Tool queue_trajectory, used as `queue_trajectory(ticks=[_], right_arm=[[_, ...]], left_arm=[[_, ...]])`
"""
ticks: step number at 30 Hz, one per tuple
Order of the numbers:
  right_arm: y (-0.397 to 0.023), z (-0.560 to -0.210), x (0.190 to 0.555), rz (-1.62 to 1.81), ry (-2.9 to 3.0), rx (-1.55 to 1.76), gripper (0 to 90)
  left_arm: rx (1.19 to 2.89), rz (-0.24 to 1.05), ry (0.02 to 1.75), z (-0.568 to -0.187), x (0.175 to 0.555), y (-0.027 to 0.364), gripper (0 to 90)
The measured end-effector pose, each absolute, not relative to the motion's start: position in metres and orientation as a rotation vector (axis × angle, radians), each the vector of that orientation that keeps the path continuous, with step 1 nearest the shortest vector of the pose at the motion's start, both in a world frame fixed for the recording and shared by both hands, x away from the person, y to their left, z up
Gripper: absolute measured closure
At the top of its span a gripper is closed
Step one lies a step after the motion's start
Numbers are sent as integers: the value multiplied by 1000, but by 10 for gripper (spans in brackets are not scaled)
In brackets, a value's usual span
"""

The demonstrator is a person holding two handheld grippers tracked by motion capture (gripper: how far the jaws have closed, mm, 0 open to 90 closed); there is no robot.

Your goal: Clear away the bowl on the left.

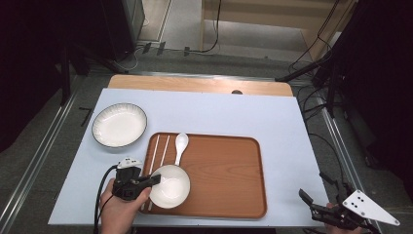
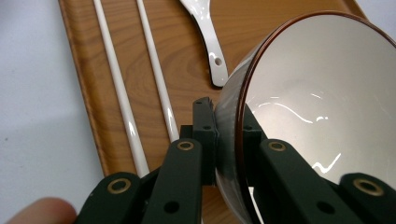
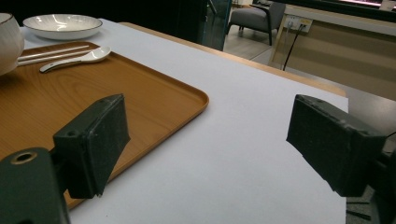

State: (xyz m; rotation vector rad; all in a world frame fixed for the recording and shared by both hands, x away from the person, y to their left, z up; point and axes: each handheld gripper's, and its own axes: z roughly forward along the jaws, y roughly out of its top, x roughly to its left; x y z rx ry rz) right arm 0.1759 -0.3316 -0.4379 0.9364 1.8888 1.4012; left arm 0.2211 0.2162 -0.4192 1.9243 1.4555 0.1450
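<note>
Bowl (image 1: 170, 186) sits at the tray's (image 1: 229, 170) 8 o'clock corner, rim pinched by the left gripper (image 1: 152, 180); right gripper (image 1: 319, 202) idles with jaws wide apart at the table's 5 o'clock edge. Risk: thin one-sided rim grip, so the glossy bowl may tip or slip onto the chopsticks (image 1: 156, 156) and spoon (image 1: 180, 146).

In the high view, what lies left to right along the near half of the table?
Left hand-held gripper → white bowl it grips → bare wood of the tray → right hand-held gripper.
</note>
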Motion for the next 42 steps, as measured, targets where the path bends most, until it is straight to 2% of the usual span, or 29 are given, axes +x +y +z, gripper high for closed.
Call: queue_trajectory(ticks=[30, 35, 42], right_arm=[[-330, -438, 176, 1395, 1897, 930, 132], [-329, -439, 177, 1392, 1901, 927, 132], [-329, -439, 177, 1392, 1903, 928, 132]], left_arm=[[1964, 86, 1456, -434, 225, 210, 822], [1945, 76, 1441, -433, 228, 209, 770], [1911, 71, 1381, -428, 227, 214, 623]])
